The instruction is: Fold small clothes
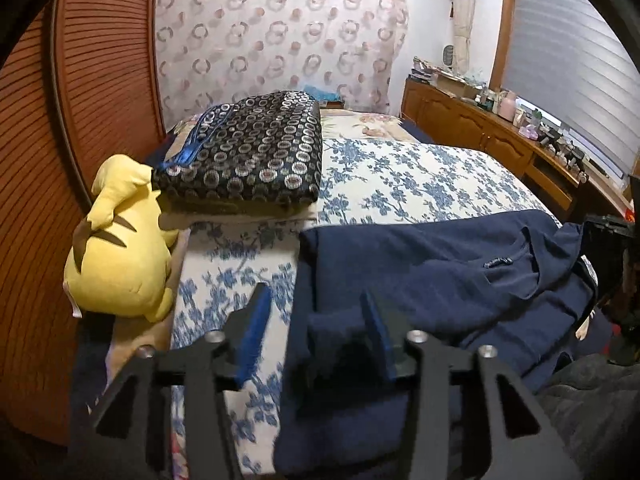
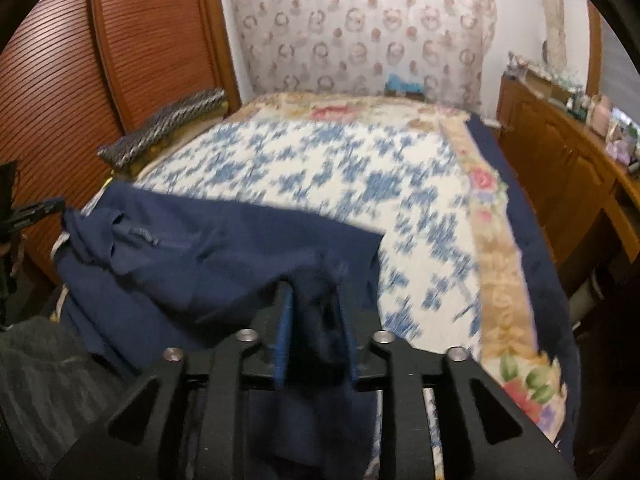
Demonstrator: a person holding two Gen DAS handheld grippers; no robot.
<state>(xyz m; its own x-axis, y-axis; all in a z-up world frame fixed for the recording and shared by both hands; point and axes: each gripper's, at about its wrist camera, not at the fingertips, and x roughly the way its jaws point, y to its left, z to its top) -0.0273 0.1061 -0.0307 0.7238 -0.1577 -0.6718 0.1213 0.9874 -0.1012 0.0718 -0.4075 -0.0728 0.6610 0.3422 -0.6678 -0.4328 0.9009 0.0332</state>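
We had the navy garment [image 1: 440, 264] lying on the bed [image 1: 400, 176], spread over the blue-floral bedspread at the near edge, w/ a small label showing near its collar.

Our left gripper [image 1: 316, 312] sat low over the garment's left edge. Its fingers [image 1: 256, 320] stood spread apart: one over the bedspread, the other over navy cloth. A fold of fabric bunched up between them, but the pads weren't pressing it, so nothing was pinched.

Our right gripper [image 2: 316, 316] was at the garment's other corner [image 2: 320, 264]. Its fingers [image 2: 285, 320] were parted too, narrower than the left pair, and a wad of navy cloth hung in the gap. Motion blur there; the pads didn't look clamped on it.

Off to the left, a yellow plush toy [image 1: 120, 252] lay at the bed's edge beside a dark patterned cushion [image 1: 248, 152]. A wooden louvred door [image 1: 100, 80] ran along that side, a ring-patterned curtain [image 1: 280, 32] hung at the far end, and a wooden dresser [image 1: 480, 128] w/ clutter stood along the right.
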